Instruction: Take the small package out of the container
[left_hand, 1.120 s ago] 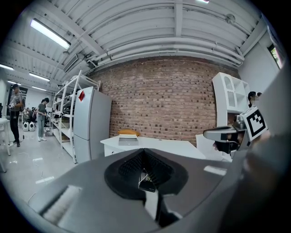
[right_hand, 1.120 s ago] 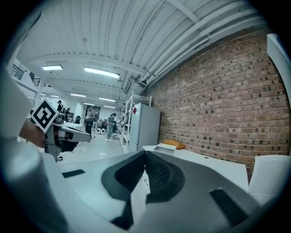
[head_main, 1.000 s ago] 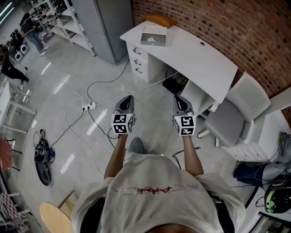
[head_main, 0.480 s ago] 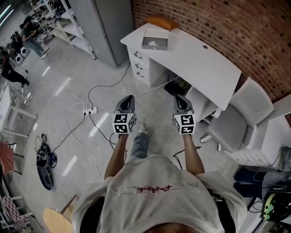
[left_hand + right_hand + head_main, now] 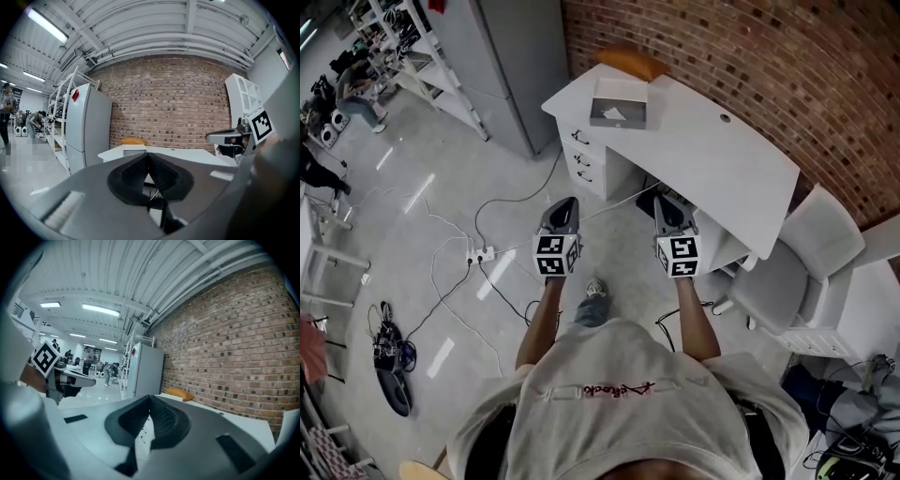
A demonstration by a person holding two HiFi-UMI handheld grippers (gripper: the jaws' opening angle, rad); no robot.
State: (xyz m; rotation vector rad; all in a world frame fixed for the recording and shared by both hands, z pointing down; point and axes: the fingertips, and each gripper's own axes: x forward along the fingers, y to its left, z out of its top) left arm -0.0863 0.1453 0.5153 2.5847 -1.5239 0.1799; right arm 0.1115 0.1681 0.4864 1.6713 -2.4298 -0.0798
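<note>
An open grey container (image 5: 619, 101) sits on a white desk (image 5: 712, 150) by the brick wall, with a small white package (image 5: 616, 113) lying inside it. In the left gripper view the container (image 5: 132, 150) shows just past the jaws. My left gripper (image 5: 562, 209) and right gripper (image 5: 668, 206) are held side by side over the floor, short of the desk, both pointing at it. Both are shut with nothing between their jaws. The left gripper (image 5: 149, 157) and right gripper (image 5: 150, 399) show their tips meeting.
An orange cushion (image 5: 631, 62) lies at the desk's far end. A drawer unit (image 5: 586, 155) stands under the desk. A grey chair (image 5: 792, 258) stands at the right, a tall grey cabinet (image 5: 502, 66) at the left. Cables and a power strip (image 5: 478, 253) trail on the floor.
The person has walked toward the desk. The desk and container have come nearer in the head view. Both grippers stayed shut and level in front of the body.
</note>
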